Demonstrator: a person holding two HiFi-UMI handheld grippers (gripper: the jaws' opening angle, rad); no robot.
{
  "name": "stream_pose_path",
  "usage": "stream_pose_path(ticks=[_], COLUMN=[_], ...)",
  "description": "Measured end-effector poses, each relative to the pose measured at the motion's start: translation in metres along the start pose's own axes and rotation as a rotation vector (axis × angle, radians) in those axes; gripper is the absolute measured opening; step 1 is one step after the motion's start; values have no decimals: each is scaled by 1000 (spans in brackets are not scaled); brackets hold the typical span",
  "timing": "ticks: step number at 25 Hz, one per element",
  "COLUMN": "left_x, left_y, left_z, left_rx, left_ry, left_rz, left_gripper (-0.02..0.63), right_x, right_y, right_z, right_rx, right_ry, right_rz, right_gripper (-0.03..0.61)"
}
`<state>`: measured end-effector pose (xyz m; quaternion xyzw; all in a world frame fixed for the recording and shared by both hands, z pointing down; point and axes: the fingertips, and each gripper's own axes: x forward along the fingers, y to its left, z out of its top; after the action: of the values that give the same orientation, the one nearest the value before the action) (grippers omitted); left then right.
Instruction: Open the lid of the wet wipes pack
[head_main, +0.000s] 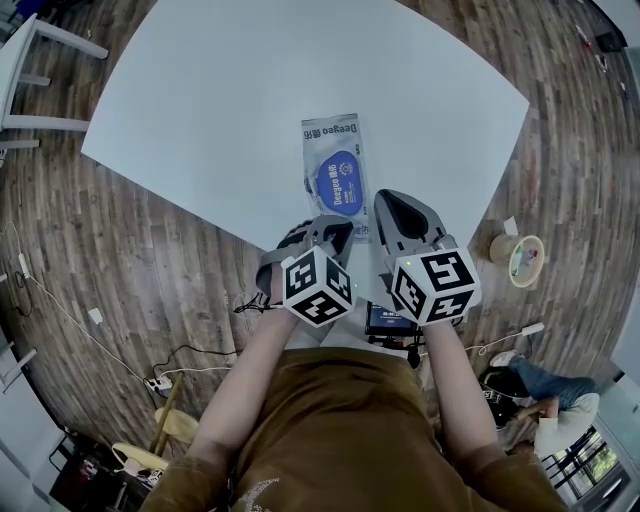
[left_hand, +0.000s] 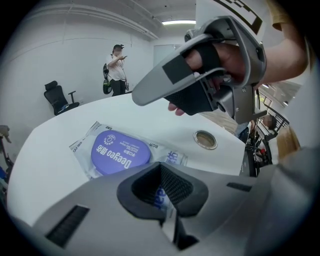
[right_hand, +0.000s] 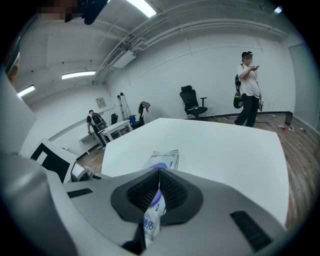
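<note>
The wet wipes pack (head_main: 334, 150) is lying flat by the near edge of the white desk (head_main: 200, 90), its long axis pointing at the far edge, with the lid (head_main: 339, 182) facing up and not yet opened. I am holding the left gripper (head_main: 333, 230) over the pack's near end and the right gripper (head_main: 393, 203) just beside its near right corner. Both are clenched, jaws together, and I am seeing only the pack's print through each slit, so neither appears to be grasping anything. Likely faults: with the jaws closed I am risking skating over the lid's lip instead of catching it; and, the pack being soft glossy film on a smooth desk, an unbraced pull could be dragging it off the near edge or crumpling it. The lid is a rigid blue oval; the pads (left_hand: 175, 185) are black and ribbed
</note>
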<state>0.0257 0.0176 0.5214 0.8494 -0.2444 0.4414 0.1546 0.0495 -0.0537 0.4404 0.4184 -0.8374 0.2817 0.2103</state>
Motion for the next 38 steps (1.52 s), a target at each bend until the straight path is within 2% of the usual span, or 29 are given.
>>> stream_pose_path(ticks=[7,11,15,21,38], left_x=[2,3,3,4,3], left_y=[-1,-1,-1,-1,-1], left_z=[-1,0,-1,0,-1], left_rx=[63,61,64,69,112], left_ry=[14,14,9,12,10], left_rz=[42,44,49,52,68], left_gripper=[6,6,6,6,6], right_x=[13,23,30,40,59], right_y=[6,9,13,13,3], right_z=[-6,-10,-11,-22,-33], right_rx=[39,43,69,84,96], right_ry=[23,64,77,152,265], right_rz=[56,81,113,127,71], right_gripper=[11,12,38,67,80])
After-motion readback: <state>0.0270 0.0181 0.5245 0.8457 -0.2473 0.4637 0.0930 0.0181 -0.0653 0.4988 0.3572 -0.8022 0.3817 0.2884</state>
